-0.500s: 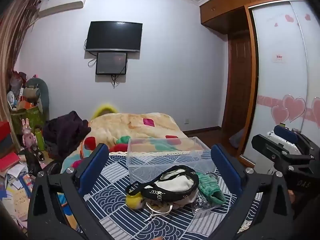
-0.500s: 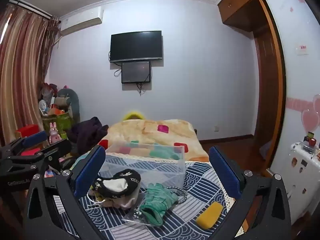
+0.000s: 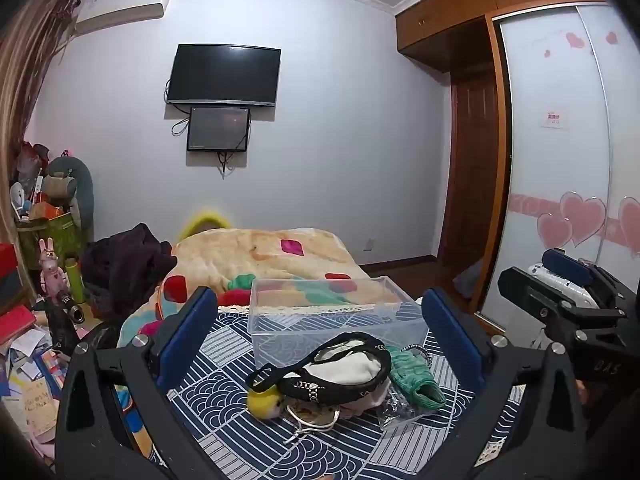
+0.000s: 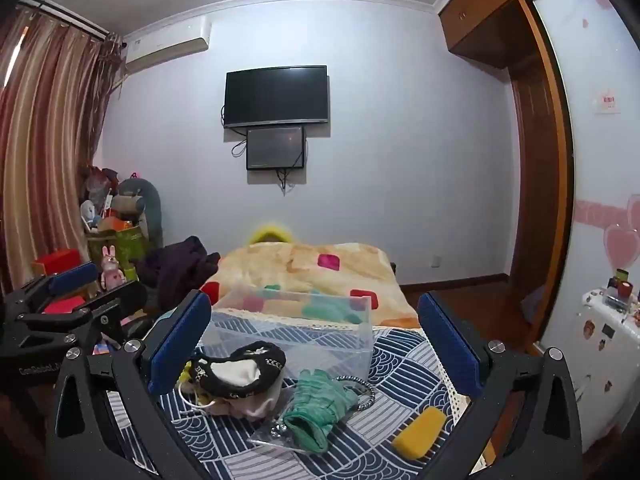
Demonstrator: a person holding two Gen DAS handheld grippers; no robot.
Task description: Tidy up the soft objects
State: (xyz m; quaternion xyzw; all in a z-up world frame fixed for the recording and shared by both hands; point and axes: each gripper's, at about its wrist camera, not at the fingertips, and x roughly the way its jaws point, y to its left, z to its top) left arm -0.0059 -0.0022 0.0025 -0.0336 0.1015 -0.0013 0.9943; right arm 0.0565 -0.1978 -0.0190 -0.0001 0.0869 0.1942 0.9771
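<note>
A pile of soft things lies on the blue patterned cloth (image 3: 224, 420): a black and white pouch (image 3: 340, 368), a yellow plush ball (image 3: 262, 400) and a green knitted piece (image 3: 416, 376). Behind them stands a clear plastic box (image 3: 332, 316). My left gripper (image 3: 320, 344) is open and empty above the pile. My right gripper (image 4: 320, 344) is open and empty too; its view shows the pouch (image 4: 236, 372), the green piece (image 4: 320, 408), the box (image 4: 296, 328) and a yellow sponge (image 4: 420, 432). The right gripper also shows at the right of the left wrist view (image 3: 560, 292).
A bed with an orange blanket (image 3: 260, 256) lies behind the box. Dark clothes (image 3: 124, 264) and cluttered toys (image 3: 52, 240) are at the left. A wardrobe with heart stickers (image 3: 560, 160) stands at the right, a white cabinet (image 4: 600, 336) below it.
</note>
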